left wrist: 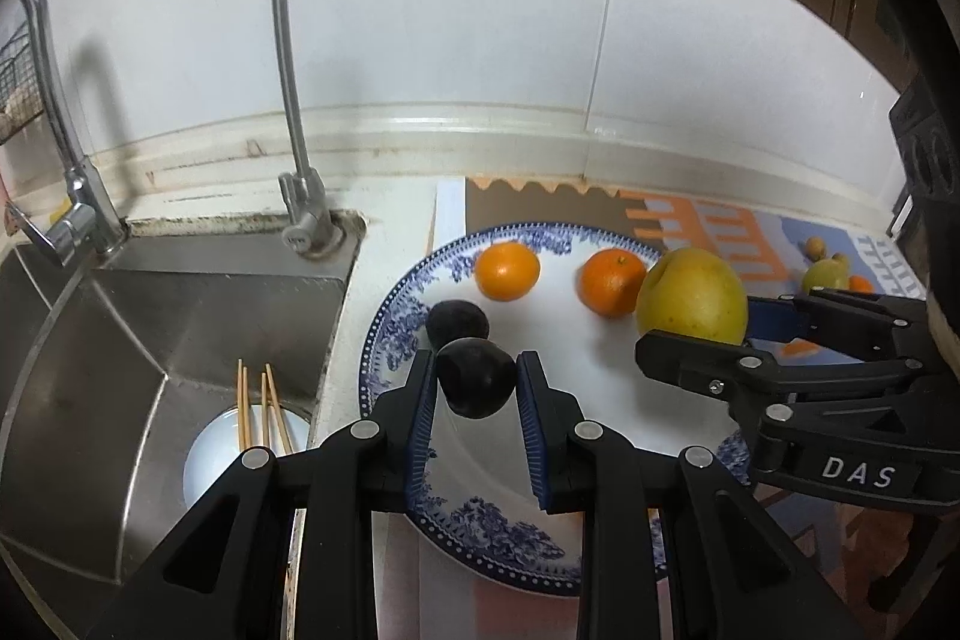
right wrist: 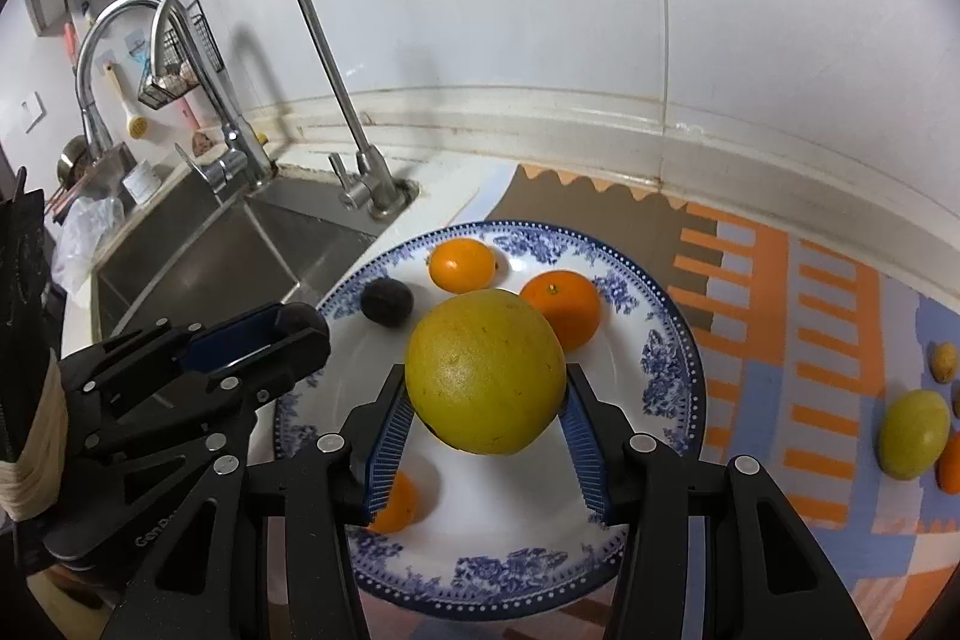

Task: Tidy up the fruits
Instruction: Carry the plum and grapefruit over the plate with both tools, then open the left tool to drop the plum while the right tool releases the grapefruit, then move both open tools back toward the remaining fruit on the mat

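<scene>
A blue-and-white plate [left wrist: 384, 340] [right wrist: 672, 370] lies on the counter beside the sink. Over its left part my left gripper [left wrist: 477, 382] is shut on a dark purple fruit [left wrist: 476, 377]. A second dark fruit [left wrist: 457, 321] [right wrist: 387, 302] lies on the plate just behind it. Two oranges [left wrist: 507, 271] [left wrist: 612, 281] rest at the plate's far side. My right gripper [right wrist: 486, 421] [left wrist: 708, 334] is shut on a large yellow fruit [right wrist: 485, 379] [left wrist: 691, 303] above the plate. A third orange [right wrist: 396, 503] lies on the plate beneath that gripper, half hidden.
A steel sink [left wrist: 150, 328] with two taps [left wrist: 294, 100] is to the left; a bowl with chopsticks [left wrist: 264, 418] sits in it. On the patterned mat [right wrist: 810, 328] to the right lie a yellow-green fruit [right wrist: 913, 434] and smaller fruits. A white tiled wall stands behind.
</scene>
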Demonstrator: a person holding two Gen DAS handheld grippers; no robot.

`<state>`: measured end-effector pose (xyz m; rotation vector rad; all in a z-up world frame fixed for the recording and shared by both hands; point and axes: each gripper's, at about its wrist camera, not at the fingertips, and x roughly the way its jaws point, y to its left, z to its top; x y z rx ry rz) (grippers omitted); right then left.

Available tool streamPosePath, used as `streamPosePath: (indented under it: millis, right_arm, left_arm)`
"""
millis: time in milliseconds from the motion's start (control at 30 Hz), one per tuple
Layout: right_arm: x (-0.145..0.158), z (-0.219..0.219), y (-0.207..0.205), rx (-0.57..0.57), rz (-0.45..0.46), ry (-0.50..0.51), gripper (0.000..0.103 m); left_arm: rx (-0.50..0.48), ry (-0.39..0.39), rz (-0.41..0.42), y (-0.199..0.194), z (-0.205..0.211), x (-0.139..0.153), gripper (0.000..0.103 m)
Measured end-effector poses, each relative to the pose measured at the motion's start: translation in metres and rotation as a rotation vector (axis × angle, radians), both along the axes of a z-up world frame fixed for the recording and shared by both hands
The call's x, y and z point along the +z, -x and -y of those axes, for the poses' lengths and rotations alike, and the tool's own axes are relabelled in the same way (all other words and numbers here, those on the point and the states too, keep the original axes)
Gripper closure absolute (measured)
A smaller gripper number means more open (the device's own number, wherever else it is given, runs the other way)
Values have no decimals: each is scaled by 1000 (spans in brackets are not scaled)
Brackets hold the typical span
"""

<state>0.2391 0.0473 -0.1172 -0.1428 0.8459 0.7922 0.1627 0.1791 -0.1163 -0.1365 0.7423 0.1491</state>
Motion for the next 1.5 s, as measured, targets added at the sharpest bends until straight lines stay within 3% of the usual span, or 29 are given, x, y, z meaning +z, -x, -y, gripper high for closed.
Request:
streamPosePath:
  millis: [733,800,867,933,1100,1400,1500]
  right_arm:
    - [-27,-3,-14,-17,-64,31,53]
    - [-28,-3,-15,-19,-70,25,53]
    - [-27,-2,-14,-22,-59,22,52]
    - [-22,-1,-11,-30,-29,16,46]
    - [-1,7,1,-37,61,1,45]
    - [36,34,28,-72,140,-36,45]
    - [47,46,39,-104,178,-39,39]
  left_arm:
    - [-10,46,-98,-17,-3,-26,75]
    - [-4,43,-90,-15,-3,-22,63]
    - [7,38,-68,-11,-3,-16,55]
    - [17,21,-53,-8,-4,-10,54]
    - [27,-1,-14,3,-1,8,45]
    - [17,-40,84,28,19,44,39]
    - [10,-47,99,34,28,51,39]
